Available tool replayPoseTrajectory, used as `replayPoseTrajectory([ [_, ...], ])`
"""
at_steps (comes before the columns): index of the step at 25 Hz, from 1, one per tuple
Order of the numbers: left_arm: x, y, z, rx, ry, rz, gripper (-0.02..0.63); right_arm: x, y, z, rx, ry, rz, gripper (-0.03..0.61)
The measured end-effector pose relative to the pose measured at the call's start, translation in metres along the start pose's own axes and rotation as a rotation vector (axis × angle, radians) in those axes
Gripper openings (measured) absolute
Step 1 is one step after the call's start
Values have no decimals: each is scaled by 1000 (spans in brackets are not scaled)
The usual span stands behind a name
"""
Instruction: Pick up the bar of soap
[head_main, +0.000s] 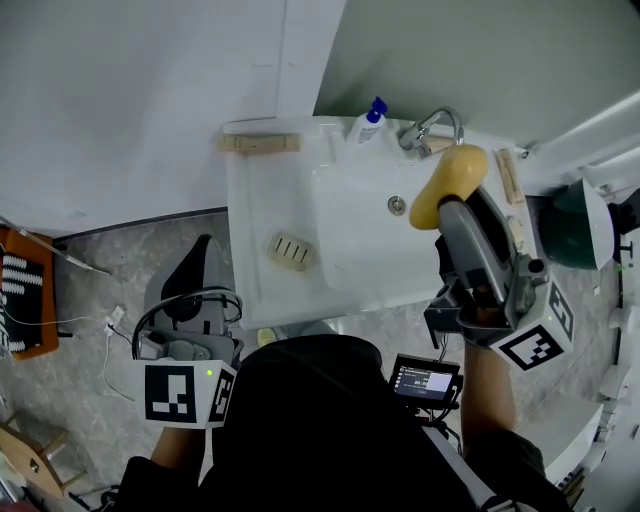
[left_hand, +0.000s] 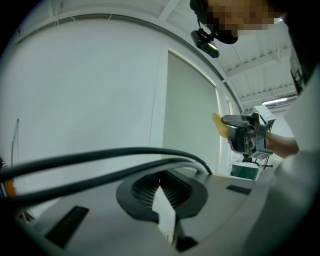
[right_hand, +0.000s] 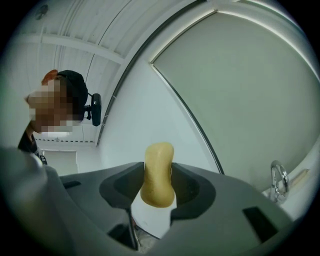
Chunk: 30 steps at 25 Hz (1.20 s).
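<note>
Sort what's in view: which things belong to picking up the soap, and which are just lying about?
In the job:
bar of soap, clamped in the right claw.

Lying about:
on the sink, an empty slotted soap dish, a blue-capped bottle and the faucet; a green tub beside it; the left claw, shut on nothing.

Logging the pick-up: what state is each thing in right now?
Soap: clamped, held over the sink.
Right hand-held gripper: shut on soap.
Left hand-held gripper: shut, empty.
Soap dish: empty.
Bottle: upright.
</note>
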<state>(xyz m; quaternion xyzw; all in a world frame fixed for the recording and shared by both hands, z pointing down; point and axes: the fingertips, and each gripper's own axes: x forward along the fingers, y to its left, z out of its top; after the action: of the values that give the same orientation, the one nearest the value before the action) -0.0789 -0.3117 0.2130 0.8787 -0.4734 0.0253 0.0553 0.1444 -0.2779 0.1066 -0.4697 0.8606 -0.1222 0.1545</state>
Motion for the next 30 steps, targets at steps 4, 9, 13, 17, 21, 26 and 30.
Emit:
replayPoseTrajectory([
  [4, 5, 3, 1, -10, 1, 0, 6, -8, -9, 9, -6, -38, -39, 181],
  [9, 6, 3, 5, -10, -8, -2, 6, -10, -15, 10, 7, -61, -57, 181],
  [13, 9, 2, 4, -9, -8, -5, 6, -9, -18, 8, 8, -62, -62, 181],
  [17, 10, 0, 6, -5, -13, -7, 6, -9, -18, 8, -2, -57, -57, 179],
  [21, 14, -2, 8, -4, -16, -10, 6, -8, -20, 8, -2, -55, -59, 179],
  [26, 15, -2, 6, -3, -13, -14, 6, -7, -19, 8, -1, -55, -49, 179],
  [30, 15, -4, 4, -4, -12, -17, 6, -11, -21, 7, 1, -56, -63, 179],
])
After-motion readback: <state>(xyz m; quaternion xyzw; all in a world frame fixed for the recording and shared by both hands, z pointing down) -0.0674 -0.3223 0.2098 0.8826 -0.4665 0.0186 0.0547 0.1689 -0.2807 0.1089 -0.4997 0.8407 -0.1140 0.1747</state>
